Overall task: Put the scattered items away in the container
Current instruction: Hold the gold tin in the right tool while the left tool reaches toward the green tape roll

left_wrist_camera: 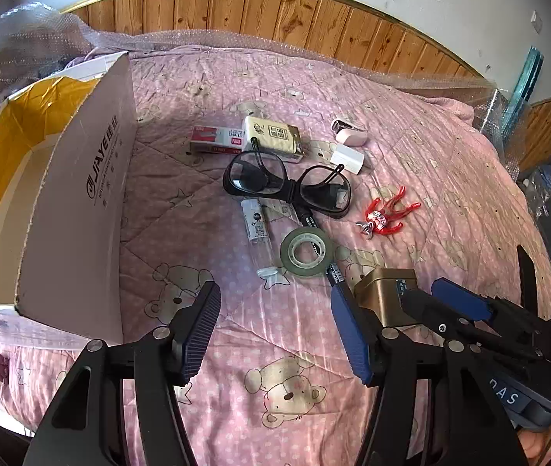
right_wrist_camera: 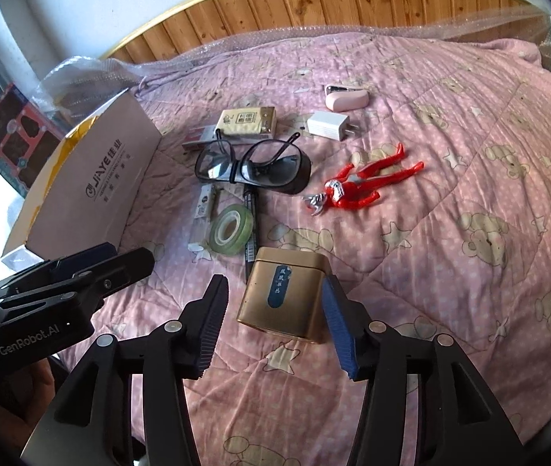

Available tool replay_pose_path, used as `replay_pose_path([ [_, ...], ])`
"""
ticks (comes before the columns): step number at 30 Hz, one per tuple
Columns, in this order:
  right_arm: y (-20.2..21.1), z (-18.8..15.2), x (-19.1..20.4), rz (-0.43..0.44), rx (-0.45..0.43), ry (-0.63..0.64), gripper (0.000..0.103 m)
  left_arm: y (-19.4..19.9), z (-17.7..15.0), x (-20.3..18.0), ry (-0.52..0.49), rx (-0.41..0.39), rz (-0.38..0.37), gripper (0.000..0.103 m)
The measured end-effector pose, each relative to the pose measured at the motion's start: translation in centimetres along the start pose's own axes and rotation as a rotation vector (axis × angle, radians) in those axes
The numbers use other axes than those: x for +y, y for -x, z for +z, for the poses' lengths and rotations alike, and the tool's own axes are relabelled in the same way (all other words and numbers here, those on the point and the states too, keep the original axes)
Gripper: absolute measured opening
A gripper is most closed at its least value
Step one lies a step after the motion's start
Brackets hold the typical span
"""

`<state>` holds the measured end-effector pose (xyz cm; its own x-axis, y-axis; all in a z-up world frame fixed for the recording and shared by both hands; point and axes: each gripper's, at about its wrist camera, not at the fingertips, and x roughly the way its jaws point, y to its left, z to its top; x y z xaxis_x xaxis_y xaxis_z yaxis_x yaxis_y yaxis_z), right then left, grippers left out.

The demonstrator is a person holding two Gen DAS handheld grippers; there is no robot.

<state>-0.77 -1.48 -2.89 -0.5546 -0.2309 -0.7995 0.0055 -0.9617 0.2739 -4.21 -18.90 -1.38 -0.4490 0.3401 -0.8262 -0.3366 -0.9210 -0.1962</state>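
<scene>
Two pairs of tongs hang over a pink quilted bedspread (right_wrist_camera: 450, 163) printed with bears. The right gripper (right_wrist_camera: 273, 322) is spread wide around a gold rectangular metal tin (right_wrist_camera: 285, 297) with a dark blue label; its right blue pad looks to be touching the tin's side, while the left pad stands apart from it. The left gripper (left_wrist_camera: 275, 334) is also spread, holding nothing, above bare quilt just left of that tin.

Beyond the tin lie a translucent greenish roll of tape (right_wrist_camera: 232, 230) resting over a black marker pen (right_wrist_camera: 250, 229), and beside them a clear plastic tube (left_wrist_camera: 258, 233) with a white label. Farther off sit black-framed safety glasses (right_wrist_camera: 252, 165), a cream tissue packet (right_wrist_camera: 247, 121) overlapping a red-and-white flat box (left_wrist_camera: 215, 140), a white plug charger (right_wrist_camera: 329, 124), a pink stapler (right_wrist_camera: 347, 98) and a red toy figure (right_wrist_camera: 360, 188). The open cardboard box (left_wrist_camera: 77, 209), yellow-lined inside, stands at the left, well apart from the tin.
</scene>
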Motion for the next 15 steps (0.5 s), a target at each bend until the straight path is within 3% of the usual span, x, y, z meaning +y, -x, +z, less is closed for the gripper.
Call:
replay_pose_path([
  [8, -2.1, -0.3, -0.3, -0.037, 0.046, 0.011, 0.058, -2.8, 0.8, -0.4, -0.031, 0.042, 0.019, 0.062],
  [15, -1.8, 0.4, -2.2, -0.053, 0.034, -0.052, 0.055, -5.8, 0.6, 0.1, -0.047, 0.092, 0.050, 0.061],
])
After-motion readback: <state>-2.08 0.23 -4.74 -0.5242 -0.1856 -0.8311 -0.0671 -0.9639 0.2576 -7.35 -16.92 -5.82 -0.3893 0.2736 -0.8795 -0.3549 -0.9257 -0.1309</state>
